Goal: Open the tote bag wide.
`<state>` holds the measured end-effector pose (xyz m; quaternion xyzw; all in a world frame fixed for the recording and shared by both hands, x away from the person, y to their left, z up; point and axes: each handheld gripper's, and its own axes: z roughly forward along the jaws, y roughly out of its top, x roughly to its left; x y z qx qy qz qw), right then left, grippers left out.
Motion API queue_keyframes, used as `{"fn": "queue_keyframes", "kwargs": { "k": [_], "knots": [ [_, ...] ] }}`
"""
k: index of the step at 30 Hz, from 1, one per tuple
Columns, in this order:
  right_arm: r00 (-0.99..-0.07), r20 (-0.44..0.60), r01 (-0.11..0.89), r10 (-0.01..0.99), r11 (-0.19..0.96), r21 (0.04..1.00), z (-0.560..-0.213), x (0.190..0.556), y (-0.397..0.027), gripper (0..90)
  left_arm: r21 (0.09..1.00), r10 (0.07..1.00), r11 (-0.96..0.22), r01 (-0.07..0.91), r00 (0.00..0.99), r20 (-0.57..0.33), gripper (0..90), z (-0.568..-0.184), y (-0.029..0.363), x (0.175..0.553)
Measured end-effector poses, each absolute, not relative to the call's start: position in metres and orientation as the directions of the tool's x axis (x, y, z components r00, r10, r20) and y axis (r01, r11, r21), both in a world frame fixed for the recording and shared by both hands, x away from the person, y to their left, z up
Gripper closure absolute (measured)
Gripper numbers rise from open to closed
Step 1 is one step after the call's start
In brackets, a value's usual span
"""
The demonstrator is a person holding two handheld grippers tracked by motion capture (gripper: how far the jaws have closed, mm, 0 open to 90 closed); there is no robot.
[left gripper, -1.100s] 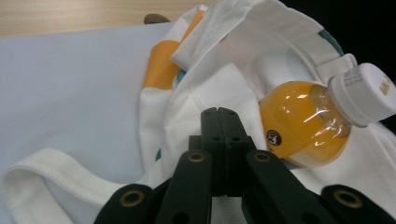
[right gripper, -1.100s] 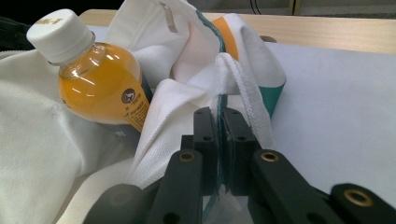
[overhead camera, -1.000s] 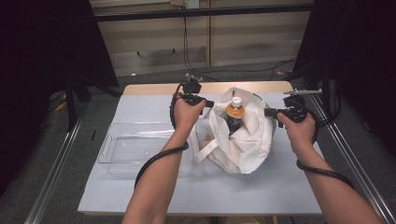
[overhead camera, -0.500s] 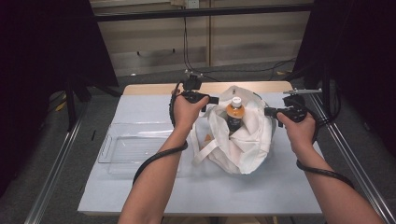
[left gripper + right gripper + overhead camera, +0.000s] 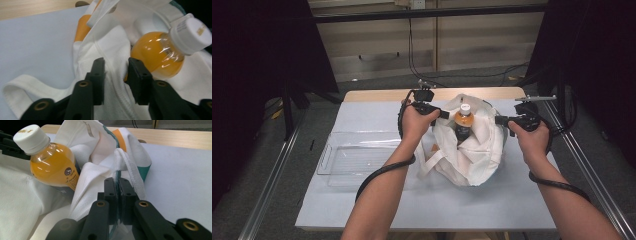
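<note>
Item: white tote bag [image 5: 472, 150], rim pinched by right gripper [image 5: 116, 195]; left gripper [image 5: 115, 72] spread, closing astride fabric (orange-drink bottle [image 5: 463, 125] may topple if rim slips).

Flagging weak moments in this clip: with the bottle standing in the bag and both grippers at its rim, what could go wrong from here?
1. The left gripper has just been closing; bag cloth sits between its open jaws, so that side may slip free.
2. The bottle leans in loose cloth and may tip over.
3. The right gripper pinches only the rim's edge, which may pull out.
</note>
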<state>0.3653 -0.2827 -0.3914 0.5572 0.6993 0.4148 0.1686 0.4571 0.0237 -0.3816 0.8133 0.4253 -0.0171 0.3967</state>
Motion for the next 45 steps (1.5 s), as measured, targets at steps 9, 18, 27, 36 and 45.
{"fn": "queue_keyframes", "kwargs": {
  "k": [9,18,27,36,45],
  "knots": [
    [-0.298,0.234,0.654,0.925,0.019,0.757,-0.397,0.366,-0.287,88.2,0.606,0.731,-0.306,0.735,0.589,-0.345,84.7,-0.399,0.035,0.46],
    [-0.252,0.264,0.686,0.931,-0.02,0.728,-0.415,0.367,-0.294,88.6,0.595,0.753,-0.297,0.747,0.567,-0.335,85.2,-0.412,0.043,0.462],
    [-0.209,0.296,0.719,0.932,-0.059,0.693,-0.435,0.368,-0.302,88.8,0.589,0.758,-0.299,0.751,0.562,-0.332,85.3,-0.42,0.046,0.461],
    [-0.202,0.288,0.735,0.936,-0.05,0.677,-0.444,0.369,-0.302,88.7,0.587,0.762,-0.319,0.744,0.57,-0.308,85.3,-0.424,0.042,0.459],
    [-0.216,0.278,0.703,0.936,-0.048,0.709,-0.438,0.366,-0.302,84.2,0.592,0.747,-0.289,0.752,0.564,-0.351,85.1,-0.423,0.045,0.458]
  ]
}}
